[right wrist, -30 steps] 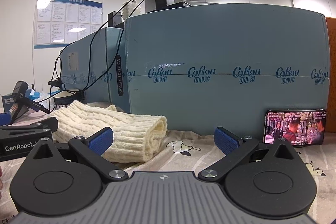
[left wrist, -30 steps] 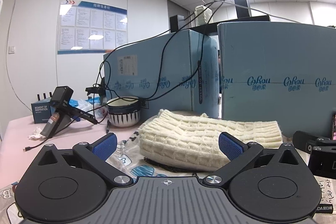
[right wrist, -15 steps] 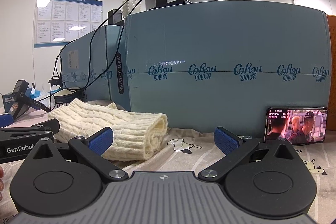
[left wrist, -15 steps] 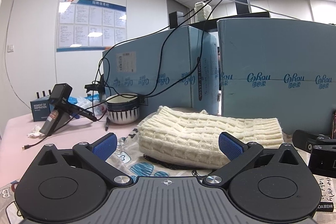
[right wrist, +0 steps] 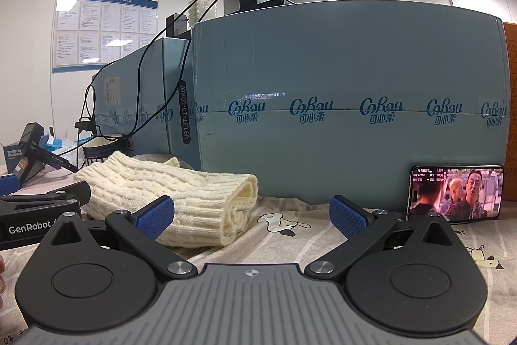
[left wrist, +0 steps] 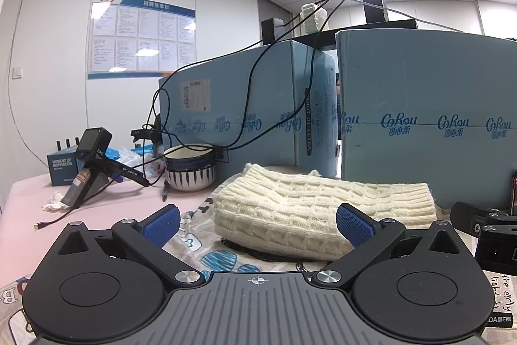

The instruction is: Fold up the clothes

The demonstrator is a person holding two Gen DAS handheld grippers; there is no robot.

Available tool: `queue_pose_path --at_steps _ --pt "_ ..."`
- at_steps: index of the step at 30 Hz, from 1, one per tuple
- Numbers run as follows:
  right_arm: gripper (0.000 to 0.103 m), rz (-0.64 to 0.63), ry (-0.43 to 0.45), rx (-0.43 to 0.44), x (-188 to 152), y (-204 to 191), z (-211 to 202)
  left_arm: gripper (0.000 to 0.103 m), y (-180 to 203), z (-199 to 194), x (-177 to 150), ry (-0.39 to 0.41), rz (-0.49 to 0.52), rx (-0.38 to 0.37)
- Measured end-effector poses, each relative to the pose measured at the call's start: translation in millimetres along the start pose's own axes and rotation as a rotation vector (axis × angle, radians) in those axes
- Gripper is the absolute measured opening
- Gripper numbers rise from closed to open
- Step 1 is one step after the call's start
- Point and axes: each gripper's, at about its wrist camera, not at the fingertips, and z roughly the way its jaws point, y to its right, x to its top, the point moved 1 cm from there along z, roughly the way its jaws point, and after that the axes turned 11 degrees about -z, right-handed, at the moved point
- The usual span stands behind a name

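Place: an office is indicated.
Ceiling: grid tiles and panel lights are seen.
Wall: a notice board (left wrist: 142,36) is mounted left of the blue cartons (right wrist: 349,105).

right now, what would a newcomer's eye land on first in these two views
Probably the folded cream knit sweater, lying on the printed sheet just ahead of both open grippers. Behind it stand big blue cartons, and a phone playing video leans against one at the right.
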Motion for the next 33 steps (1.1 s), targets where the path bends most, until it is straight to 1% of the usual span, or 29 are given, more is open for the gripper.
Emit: queue_pose_path --at_steps 33 --pt "0.103 0.002 -0.002 0.000 -0.8 0.2 0.0 0.103 -0.3 -0.5 -0.4 -0.001 0.000 -0.012"
